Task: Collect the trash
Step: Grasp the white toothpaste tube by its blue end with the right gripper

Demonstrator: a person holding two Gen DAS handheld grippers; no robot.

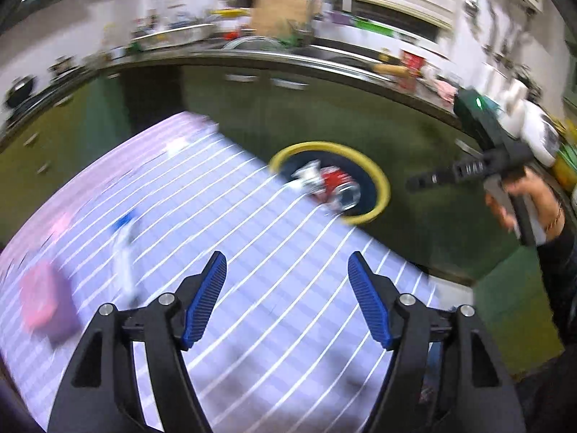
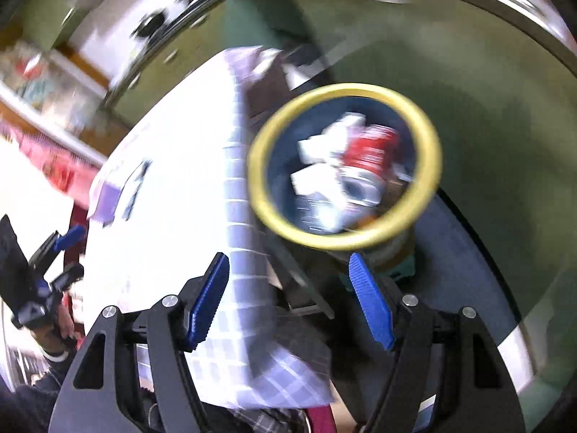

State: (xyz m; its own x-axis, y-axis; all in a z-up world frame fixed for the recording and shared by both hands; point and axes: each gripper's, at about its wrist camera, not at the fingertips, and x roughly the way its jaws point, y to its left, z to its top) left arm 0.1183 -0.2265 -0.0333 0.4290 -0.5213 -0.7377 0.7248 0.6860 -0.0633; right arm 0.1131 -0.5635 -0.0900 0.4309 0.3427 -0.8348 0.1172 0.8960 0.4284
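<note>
A yellow-rimmed dark bin (image 1: 382,184) stands past the table's far edge; it also shows in the right wrist view (image 2: 259,195). Inside it lie a red can (image 1: 333,180) (image 2: 371,148) and white crumpled paper (image 1: 306,176) (image 2: 313,180). My left gripper (image 1: 287,296) is open and empty above the striped tablecloth (image 1: 270,324). My right gripper (image 2: 289,299) is open and empty over the table's edge, just short of the bin; it shows at the right of the left wrist view (image 1: 414,182). A white-and-blue wrapper (image 1: 122,249) and a pink item (image 1: 39,299) lie on the cloth at left, both blurred.
A green cabinet front (image 1: 252,115) with a cluttered counter and sink (image 1: 324,54) runs behind the table. The floor (image 1: 515,306) is green to the right. The table edge (image 2: 249,245) drops off close beside the bin. The left gripper (image 2: 61,252) shows at the right wrist view's left edge.
</note>
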